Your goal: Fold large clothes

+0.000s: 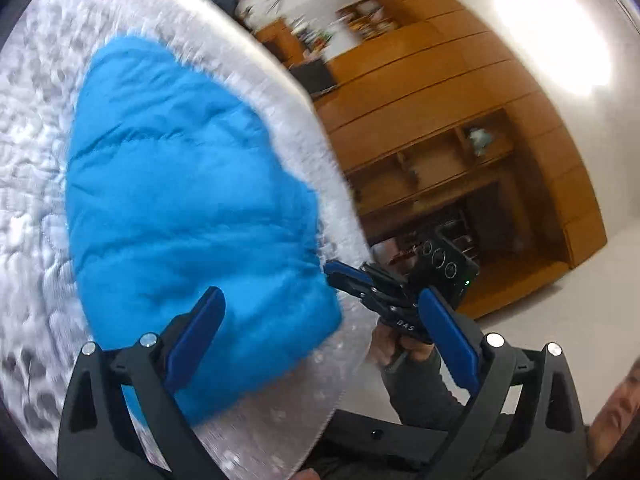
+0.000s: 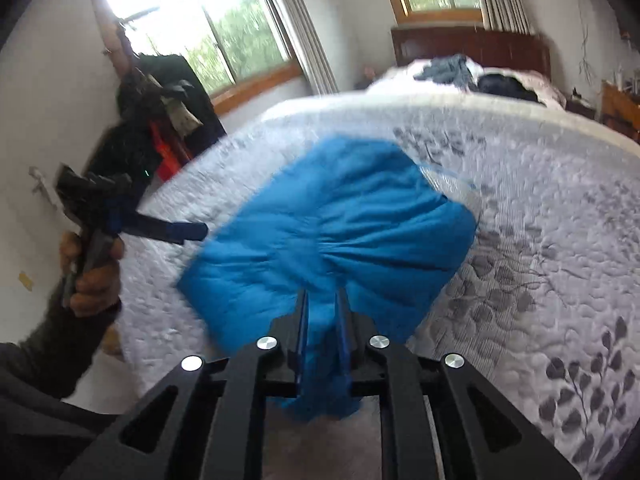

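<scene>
A bright blue puffy jacket (image 1: 192,208) lies folded into a compact bundle on the bed's quilted cover (image 1: 36,128), near the edge. My left gripper (image 1: 320,308) hovers over the jacket's near corner, open wide with nothing between its blue pads. The right gripper (image 1: 336,274) bites the jacket's edge by the bed side. In the right wrist view my right gripper (image 2: 322,304) is shut on a gathered fold of the blue jacket (image 2: 340,224), and creases fan out from the grip. A hand holds the left gripper (image 2: 188,232) just left of the jacket, clear of it.
The white cover with a grey leaf pattern (image 2: 540,248) stretches far right and back. Dark and blue clothes (image 2: 460,70) are piled at the bed's far end by a wooden headboard. Wooden cabinets (image 1: 440,112) stand beyond the bed edge. A dark rack with hanging clothes (image 2: 160,120) stands left.
</scene>
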`<action>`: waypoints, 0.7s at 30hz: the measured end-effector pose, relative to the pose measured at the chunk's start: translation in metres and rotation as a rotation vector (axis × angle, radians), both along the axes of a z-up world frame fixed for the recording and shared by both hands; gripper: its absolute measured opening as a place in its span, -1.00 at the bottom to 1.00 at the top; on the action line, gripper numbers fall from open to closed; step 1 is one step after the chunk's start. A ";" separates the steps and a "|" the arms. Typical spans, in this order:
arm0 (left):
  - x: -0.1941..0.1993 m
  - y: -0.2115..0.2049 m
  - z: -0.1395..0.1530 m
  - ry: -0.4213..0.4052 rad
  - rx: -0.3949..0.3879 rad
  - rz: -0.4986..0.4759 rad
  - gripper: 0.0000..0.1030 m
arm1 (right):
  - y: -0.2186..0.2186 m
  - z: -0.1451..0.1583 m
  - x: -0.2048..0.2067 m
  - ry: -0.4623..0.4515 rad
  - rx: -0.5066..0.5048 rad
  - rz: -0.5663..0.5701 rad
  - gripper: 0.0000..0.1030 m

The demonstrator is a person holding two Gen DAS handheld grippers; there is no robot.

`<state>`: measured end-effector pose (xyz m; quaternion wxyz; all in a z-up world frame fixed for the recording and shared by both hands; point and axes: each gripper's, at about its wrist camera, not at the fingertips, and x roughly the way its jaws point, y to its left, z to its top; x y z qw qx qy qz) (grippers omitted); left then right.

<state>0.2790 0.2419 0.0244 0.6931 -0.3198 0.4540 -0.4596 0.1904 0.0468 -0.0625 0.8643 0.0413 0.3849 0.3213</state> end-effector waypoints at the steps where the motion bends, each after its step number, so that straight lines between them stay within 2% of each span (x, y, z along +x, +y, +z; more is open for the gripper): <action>1: -0.007 0.002 0.000 -0.003 -0.006 -0.003 0.90 | 0.000 0.004 -0.011 -0.014 0.001 0.003 -0.71; 3: -0.019 0.000 -0.012 0.015 0.015 -0.010 0.90 | 0.004 -0.004 -0.017 -0.001 -0.023 0.006 -0.71; 5: -0.023 -0.003 -0.028 0.046 0.067 0.011 0.90 | 0.010 -0.028 -0.013 0.040 -0.080 -0.015 -0.71; 6: -0.026 -0.001 -0.032 0.064 0.055 0.022 0.90 | 0.011 -0.034 -0.013 0.044 -0.094 -0.026 -0.73; 9: -0.052 0.012 -0.020 0.027 0.069 0.061 0.91 | -0.001 -0.018 -0.032 0.010 -0.045 -0.060 -0.62; 11: -0.077 0.020 -0.001 -0.037 0.132 0.122 0.94 | -0.010 0.006 -0.059 -0.048 -0.039 -0.104 -0.17; 12: -0.094 0.024 0.010 -0.082 0.197 0.163 0.94 | -0.013 0.016 -0.074 -0.077 -0.044 -0.129 0.47; 13: -0.113 0.021 0.026 -0.168 0.309 0.230 0.94 | -0.016 0.027 -0.095 -0.125 -0.048 -0.166 0.94; 15: -0.149 0.017 0.044 -0.317 0.481 0.351 0.94 | -0.018 0.039 -0.128 -0.202 -0.067 -0.219 0.93; 16: -0.172 0.011 0.051 -0.398 0.585 0.432 0.94 | -0.012 0.040 -0.143 -0.223 -0.142 -0.272 0.93; 18: -0.196 -0.001 0.056 -0.462 0.725 0.509 0.94 | -0.001 0.037 -0.158 -0.249 -0.306 -0.401 0.93; 19: -0.206 -0.011 0.056 -0.470 0.796 0.503 0.94 | 0.007 0.035 -0.164 -0.247 -0.395 -0.464 0.93; 21: -0.215 -0.025 0.058 -0.467 0.871 0.436 0.94 | 0.021 0.033 -0.174 -0.228 -0.460 -0.477 0.93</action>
